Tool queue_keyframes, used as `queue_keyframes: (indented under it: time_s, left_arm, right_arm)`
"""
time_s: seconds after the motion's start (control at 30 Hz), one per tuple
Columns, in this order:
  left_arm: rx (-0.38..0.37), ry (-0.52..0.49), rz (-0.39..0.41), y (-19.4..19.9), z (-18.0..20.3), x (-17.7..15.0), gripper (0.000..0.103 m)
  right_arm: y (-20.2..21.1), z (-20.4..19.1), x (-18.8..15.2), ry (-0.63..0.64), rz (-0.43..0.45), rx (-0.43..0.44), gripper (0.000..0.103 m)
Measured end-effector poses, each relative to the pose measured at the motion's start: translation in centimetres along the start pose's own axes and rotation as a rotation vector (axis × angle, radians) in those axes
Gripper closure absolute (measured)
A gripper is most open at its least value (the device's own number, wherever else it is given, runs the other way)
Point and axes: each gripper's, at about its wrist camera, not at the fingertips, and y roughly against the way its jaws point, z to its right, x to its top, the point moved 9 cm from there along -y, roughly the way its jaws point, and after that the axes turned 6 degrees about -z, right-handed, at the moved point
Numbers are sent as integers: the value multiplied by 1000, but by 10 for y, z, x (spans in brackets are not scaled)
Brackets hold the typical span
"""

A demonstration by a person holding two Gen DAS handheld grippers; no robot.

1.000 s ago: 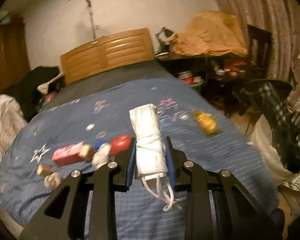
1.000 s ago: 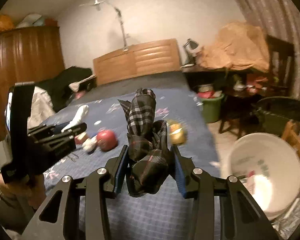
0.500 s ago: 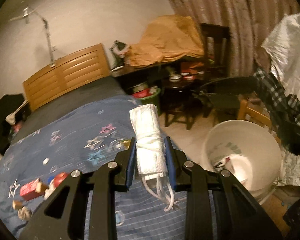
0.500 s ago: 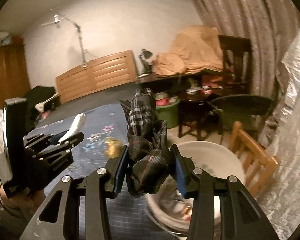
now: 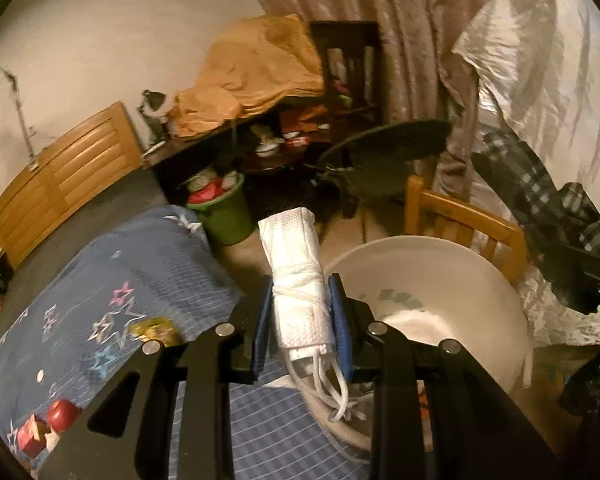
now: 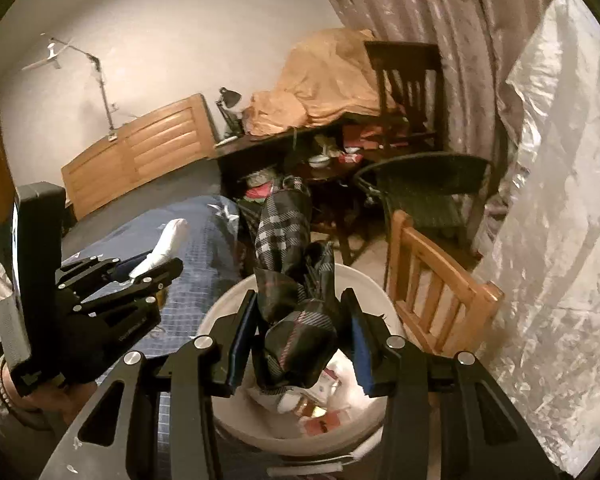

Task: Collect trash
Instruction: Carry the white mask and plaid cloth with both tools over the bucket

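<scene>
The white tub (image 6: pixel 228 304) sits on the floor at the foot of the bed (image 5: pixel 148 264), just beside a wooden chair (image 6: pixel 436 288). In the right wrist view, paper scraps and wrappers (image 6: pixel 332 408) lie on its bottom, white and red among them; print on them is too small to read. In the left wrist view a faint bluish mark (image 5: pixel 396 300) shows on the tub's inner wall, illegible. At 10 o'clock from the tub, a green bucket (image 5: pixel 224 216) stands under the desk, filled with red and pale rubbish.

The left gripper (image 5: pixel 302 316) has its jaws pinching a rolled white mask (image 5: pixel 296 280), strings dangling at 6 o'clock over the tub's near rim. The right gripper (image 6: pixel 300 344) has its jaws clamped on a bunched plaid cloth (image 6: pixel 292 280), held above the tub's opening.

On the bed at 8 o'clock in the left view lie a red ball (image 5: pixel 62 414), a red box (image 5: pixel 32 436) and a yellow wrapper (image 5: pixel 156 330).
</scene>
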Motion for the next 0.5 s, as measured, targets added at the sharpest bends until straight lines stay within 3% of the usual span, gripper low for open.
queue_keyframes:
  time_s: [0.13,0.5]
  left_arm:
    - [-25,-39,-24,-12,19,-4,77]
    - [-47,-49,-67,-25,24,-14,77]
  right_arm:
    - [-9,12,-7,-31,-18,-2,59]
    - [-21,12,-19,-47,-46,7,59]
